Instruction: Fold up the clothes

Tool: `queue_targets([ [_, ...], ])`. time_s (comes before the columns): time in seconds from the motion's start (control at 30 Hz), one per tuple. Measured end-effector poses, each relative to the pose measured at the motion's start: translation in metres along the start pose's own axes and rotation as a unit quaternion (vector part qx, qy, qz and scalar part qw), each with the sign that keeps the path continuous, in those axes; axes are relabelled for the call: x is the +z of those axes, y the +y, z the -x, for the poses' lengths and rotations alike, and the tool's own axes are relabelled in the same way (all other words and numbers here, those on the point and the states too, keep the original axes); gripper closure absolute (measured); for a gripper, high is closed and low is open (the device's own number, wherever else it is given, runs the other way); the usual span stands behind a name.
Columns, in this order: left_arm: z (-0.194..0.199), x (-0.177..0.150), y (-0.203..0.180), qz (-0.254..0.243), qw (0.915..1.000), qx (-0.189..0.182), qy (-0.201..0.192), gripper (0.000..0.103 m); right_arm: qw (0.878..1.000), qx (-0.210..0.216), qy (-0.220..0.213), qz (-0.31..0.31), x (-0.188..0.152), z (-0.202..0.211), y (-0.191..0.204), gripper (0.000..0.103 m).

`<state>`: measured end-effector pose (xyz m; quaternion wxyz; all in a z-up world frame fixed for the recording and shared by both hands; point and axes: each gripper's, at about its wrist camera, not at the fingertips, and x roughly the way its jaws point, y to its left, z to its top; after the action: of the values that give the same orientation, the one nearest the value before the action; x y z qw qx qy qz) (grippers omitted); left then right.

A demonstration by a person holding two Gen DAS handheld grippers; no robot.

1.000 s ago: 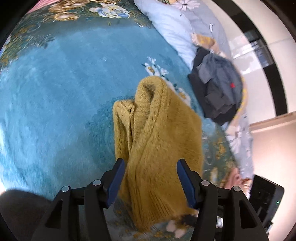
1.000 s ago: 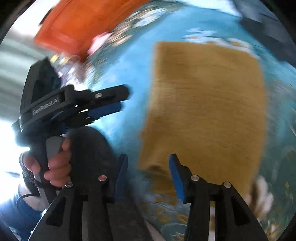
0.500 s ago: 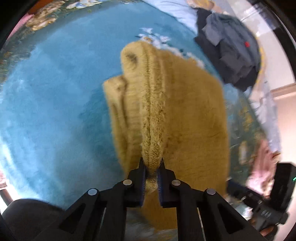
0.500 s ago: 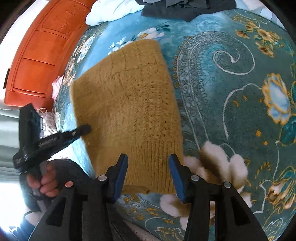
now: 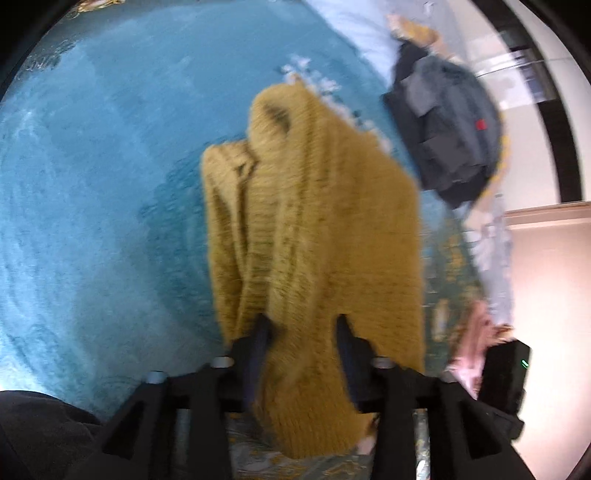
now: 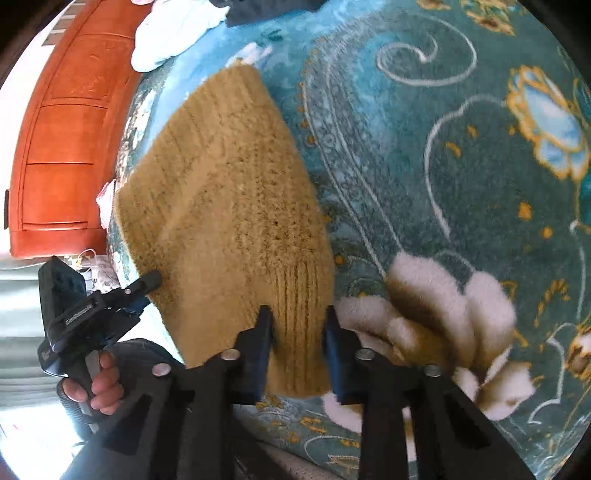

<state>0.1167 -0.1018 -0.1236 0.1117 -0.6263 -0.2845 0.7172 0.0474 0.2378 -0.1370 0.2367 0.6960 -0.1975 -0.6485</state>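
A mustard-yellow knit sweater (image 5: 317, 221) lies folded on a teal floral blanket (image 5: 92, 184). In the left wrist view my left gripper (image 5: 301, 328) is open, its fingers straddling the sweater's near edge, with knit bunched between them. In the right wrist view the sweater (image 6: 229, 206) shows as a flat folded panel with a ribbed hem nearest me. My right gripper (image 6: 297, 325) is open, its fingers either side of that hem. The left gripper (image 6: 147, 282) also shows there at the sweater's left edge, held by a hand.
A pile of dark grey clothes (image 5: 450, 125) lies at the far right of the bed. An orange wooden headboard (image 6: 62, 147) and white cloth (image 6: 173, 33) are at the far left in the right wrist view. The blanket (image 6: 461, 166) carries big flower patterns.
My left gripper was open, shut on the sweater's edge, and has now opened again. My right gripper has moved closer to the ribbed hem and narrowed a little.
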Motion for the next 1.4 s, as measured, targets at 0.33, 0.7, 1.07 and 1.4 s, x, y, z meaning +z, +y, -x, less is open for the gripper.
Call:
queue_targets([
  [0.33,0.016,0.025,-0.001,0.007,0.9989,-0.001,-0.046,0.042,0.985,-0.137,-0.029,0.102,0.106,0.055,0.000,0.081],
  [0.7,-0.011,0.070,0.011,0.080,0.9946,0.000,-0.066,0.032,0.996,0.007,-0.081,-0.019,0.041,0.085,-0.033,0.053],
  [1.07,-0.034,0.074,-0.008,0.040,0.9974,0.023,-0.056,0.070,0.970,0.126,-0.101,-0.181,-0.010,0.022,-0.062,0.054],
  [1.4,0.006,0.059,-0.038,0.007,0.9963,-0.068,-0.052,0.082,0.986,0.065,-0.135,-0.071,0.024,0.102,-0.019,0.088],
])
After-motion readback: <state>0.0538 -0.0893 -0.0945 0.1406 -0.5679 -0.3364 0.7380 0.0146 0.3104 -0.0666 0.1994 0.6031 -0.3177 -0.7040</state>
